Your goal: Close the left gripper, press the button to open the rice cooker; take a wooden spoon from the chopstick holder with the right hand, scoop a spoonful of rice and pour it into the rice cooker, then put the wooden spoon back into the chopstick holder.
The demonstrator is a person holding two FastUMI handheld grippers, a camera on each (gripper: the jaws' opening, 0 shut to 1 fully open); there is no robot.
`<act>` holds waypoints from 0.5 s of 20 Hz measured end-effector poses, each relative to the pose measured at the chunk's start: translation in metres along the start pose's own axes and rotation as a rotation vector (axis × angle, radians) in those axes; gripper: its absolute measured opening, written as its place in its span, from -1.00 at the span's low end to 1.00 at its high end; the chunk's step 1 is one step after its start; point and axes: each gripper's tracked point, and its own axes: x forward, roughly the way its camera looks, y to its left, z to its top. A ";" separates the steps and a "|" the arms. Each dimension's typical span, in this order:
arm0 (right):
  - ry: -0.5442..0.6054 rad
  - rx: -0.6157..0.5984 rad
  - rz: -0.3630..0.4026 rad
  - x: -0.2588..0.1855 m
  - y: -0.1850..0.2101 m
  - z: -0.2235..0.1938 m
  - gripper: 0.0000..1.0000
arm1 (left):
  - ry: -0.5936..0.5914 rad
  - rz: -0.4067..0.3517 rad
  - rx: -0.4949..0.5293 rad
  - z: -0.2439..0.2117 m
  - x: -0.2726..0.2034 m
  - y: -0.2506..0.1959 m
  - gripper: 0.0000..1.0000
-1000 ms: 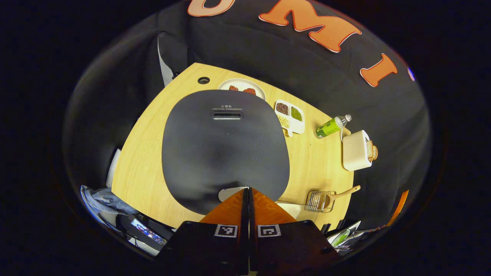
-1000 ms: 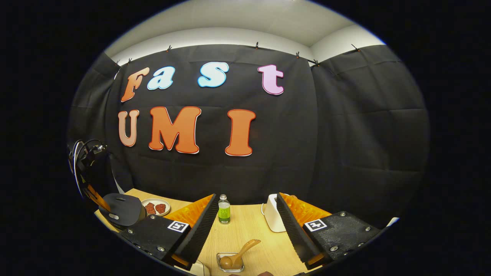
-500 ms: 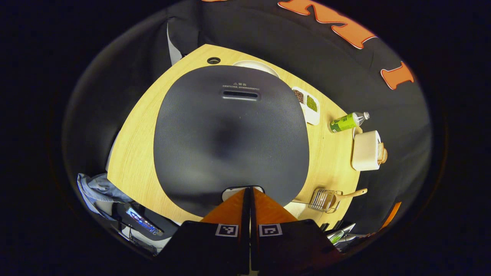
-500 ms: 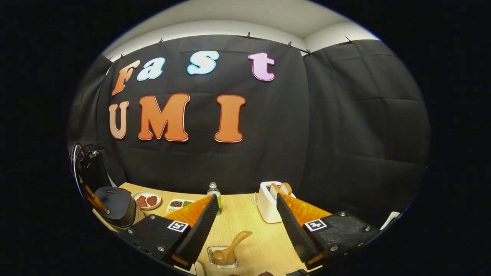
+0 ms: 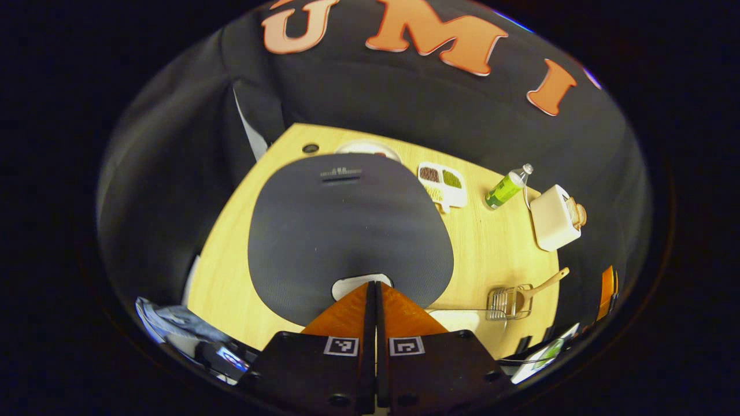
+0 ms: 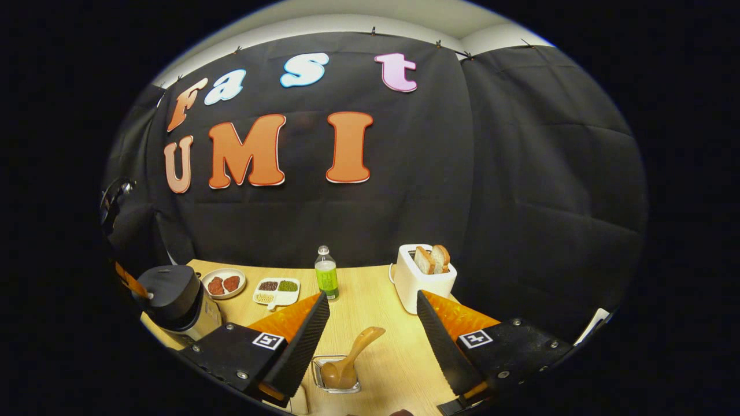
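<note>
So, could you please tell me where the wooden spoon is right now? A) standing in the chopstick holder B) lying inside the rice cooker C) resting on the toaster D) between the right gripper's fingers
A: the wooden spoon stands bowl-down in the chopstick holder, with the open right gripper above it, touching nothing.

Matt ribbed dark rice cooker lid (image 5: 347, 231), wood-grain table (image 5: 491, 242), wire-metal chopstick holder (image 6: 335, 375) w/ smooth wooden spoon (image 6: 350, 361).

In the right gripper view, the dark-lidded rice cooker (image 6: 173, 300) is sitting at the wooden table's (image 6: 381, 323) left end, with the round plate (image 6: 223, 283) and divided white dish (image 6: 276, 290) lying to its right. The green plastic bottle (image 6: 326, 279) is standing between that dish and the white toaster (image 6: 425, 278). The wooden spoon (image 6: 352, 358) is leaning in the wire chopstick holder (image 6: 335, 375) at the near edge
</note>
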 end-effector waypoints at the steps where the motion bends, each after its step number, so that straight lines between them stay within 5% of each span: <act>1: 0.017 -0.002 0.008 0.002 0.002 -0.006 0.89 | -0.068 0.020 0.036 0.011 -0.007 -0.001 -0.88; 10: 0.203 0.067 0.069 0.031 0.007 -0.066 0.89 | -0.639 0.252 0.085 0.114 -0.100 0.028 -0.88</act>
